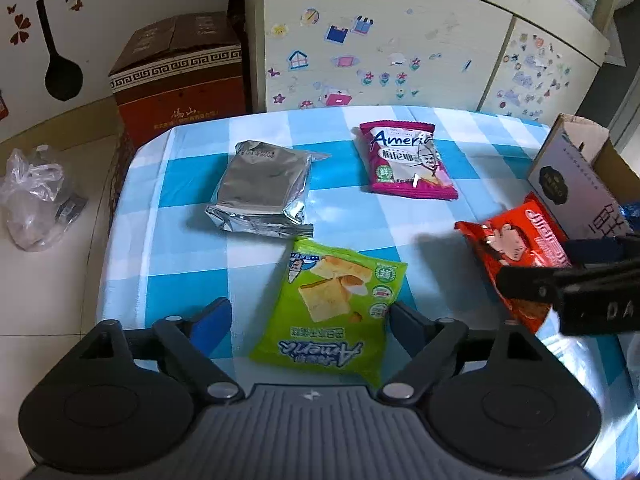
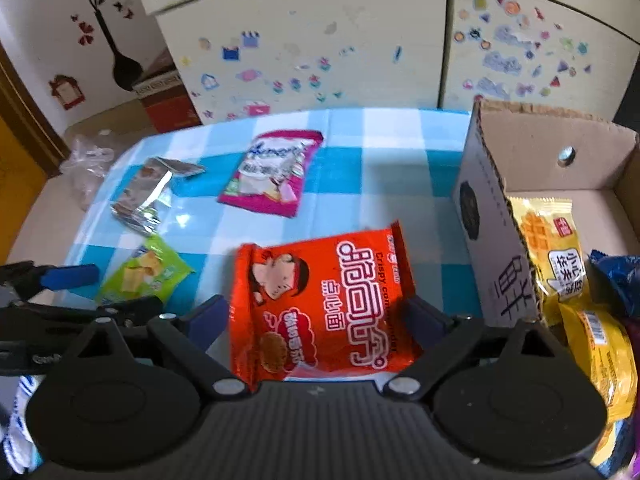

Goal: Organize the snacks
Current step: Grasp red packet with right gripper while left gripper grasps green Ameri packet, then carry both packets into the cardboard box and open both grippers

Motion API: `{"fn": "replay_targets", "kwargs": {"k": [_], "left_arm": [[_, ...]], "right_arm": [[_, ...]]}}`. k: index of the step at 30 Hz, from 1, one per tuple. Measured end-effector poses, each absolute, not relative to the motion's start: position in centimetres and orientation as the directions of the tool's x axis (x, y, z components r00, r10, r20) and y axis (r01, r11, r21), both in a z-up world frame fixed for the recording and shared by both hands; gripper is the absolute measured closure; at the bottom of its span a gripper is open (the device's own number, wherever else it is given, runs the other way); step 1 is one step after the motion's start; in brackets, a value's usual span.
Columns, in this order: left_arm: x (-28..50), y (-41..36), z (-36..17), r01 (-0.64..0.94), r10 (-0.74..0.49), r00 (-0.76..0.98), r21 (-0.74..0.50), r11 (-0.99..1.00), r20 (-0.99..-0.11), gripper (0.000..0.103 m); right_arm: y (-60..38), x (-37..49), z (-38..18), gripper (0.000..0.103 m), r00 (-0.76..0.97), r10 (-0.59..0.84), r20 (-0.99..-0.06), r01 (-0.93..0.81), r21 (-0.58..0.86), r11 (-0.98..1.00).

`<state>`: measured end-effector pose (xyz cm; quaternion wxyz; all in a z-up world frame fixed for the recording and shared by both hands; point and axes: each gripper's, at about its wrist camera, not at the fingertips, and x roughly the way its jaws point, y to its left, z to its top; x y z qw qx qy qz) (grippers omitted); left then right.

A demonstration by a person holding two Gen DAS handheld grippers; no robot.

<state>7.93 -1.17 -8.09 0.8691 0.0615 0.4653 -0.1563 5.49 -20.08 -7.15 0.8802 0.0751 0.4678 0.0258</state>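
Observation:
An orange-red crispy noodle pack [image 2: 320,300] lies between the fingers of my right gripper [image 2: 320,316], whose jaws stand wide around it. The pack also shows in the left wrist view [image 1: 516,256], with the right gripper over it. My left gripper [image 1: 308,316] is open, its fingers on either side of a green snack pack [image 1: 336,308], seen also in the right wrist view [image 2: 146,276]. A silver foil pack [image 1: 260,192] and a magenta pack [image 1: 404,160] lie farther back on the checked cloth. A cardboard box [image 2: 496,216] at right holds yellow packs [image 2: 556,248].
A blue-and-white checked tablecloth [image 1: 192,216] covers the table. A stickered cabinet [image 1: 392,40] stands behind it. A brown carton [image 1: 180,76] and a plastic bag [image 1: 32,196] sit on the floor at left.

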Motion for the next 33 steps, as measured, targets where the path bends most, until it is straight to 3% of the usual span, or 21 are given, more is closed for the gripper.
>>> {"fn": "replay_targets", "kwargs": {"k": [7, 18, 21, 23, 25, 28, 33], "left_arm": [[8.1, -2.0, -9.1, 0.338, -0.181, 0.525, 0.008, 0.941, -0.831, 0.000], [8.5, -1.9, -9.2, 0.324, -0.185, 0.528, -0.005, 0.946, -0.829, 0.000], [8.4, -2.2, -8.8, 0.343, -0.200, 0.522, -0.011, 0.939, -0.829, 0.011], [8.1, -2.6, -8.5, 0.382, -0.227, 0.523, -0.012, 0.924, -0.822, 0.029], [7.9, -3.0, -8.1, 0.389, -0.237, 0.516, -0.021, 0.921, -0.823, 0.041], [7.7, -3.2, -8.0, 0.385, -0.225, 0.525, -0.007, 0.923, -0.821, 0.044], [7.4, -3.0, -7.6, 0.371, -0.221, 0.524, -0.013, 0.928, -0.822, 0.044]], "right_arm": [[-19.3, 5.6, -7.8, 0.005, 0.576, 0.069, -0.814, 0.029, 0.105, 0.994], [-19.8, 5.8, -8.3, 0.003, 0.582, 0.064, -0.811, 0.057, 0.119, 0.991], [-19.6, 5.8, -8.4, 0.010, 0.577, 0.043, -0.816, 0.056, 0.092, 0.994], [-19.7, 5.7, -8.2, 0.026, 0.578, 0.031, -0.815, 0.054, 0.075, 0.996], [-19.9, 5.7, -7.9, 0.031, 0.582, 0.045, -0.812, 0.049, 0.091, 0.995], [-19.9, 5.6, -7.5, 0.037, 0.587, 0.062, -0.807, 0.042, 0.107, 0.993], [-19.9, 5.2, -7.0, 0.038, 0.586, 0.101, -0.804, 0.030, 0.146, 0.989]]}}
